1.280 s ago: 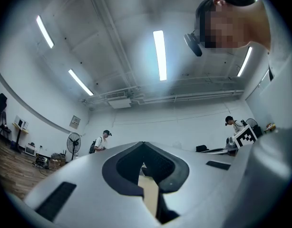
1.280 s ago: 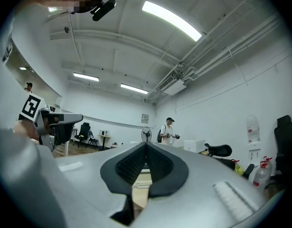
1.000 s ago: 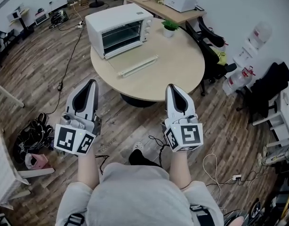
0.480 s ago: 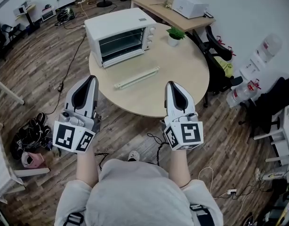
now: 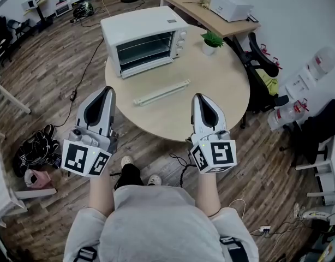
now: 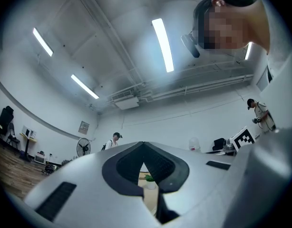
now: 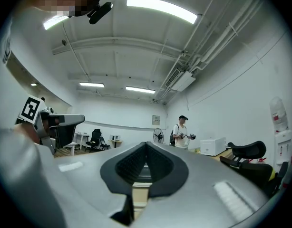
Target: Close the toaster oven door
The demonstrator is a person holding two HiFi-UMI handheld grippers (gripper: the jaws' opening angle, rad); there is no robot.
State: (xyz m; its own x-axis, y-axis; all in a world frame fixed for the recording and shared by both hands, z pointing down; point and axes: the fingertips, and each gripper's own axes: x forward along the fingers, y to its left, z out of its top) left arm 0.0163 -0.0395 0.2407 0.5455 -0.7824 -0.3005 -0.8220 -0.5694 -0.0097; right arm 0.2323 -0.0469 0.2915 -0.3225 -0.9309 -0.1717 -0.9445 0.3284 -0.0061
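On the counter: toaster oven at far side, door dropped flat before it, not yet shut.
Change: toaster oven nearer than a second ago; approach only, no contact.
Left gripper: closed, empty, well short of toaster oven.
Right gripper: closed, empty, likewise.

An office-type lab room. The floor is wood laminate w/ loose cables lying across it. A toaster oven stands on a round meeting table. Behind it is a long desk w/ a printer, and black office chairs & big water bottles are by the white wall. The ceiling is high, w/ tube lights, bare pipes & an AC unit. At the far wall are a standing fan & another person holding equipment in both hands.
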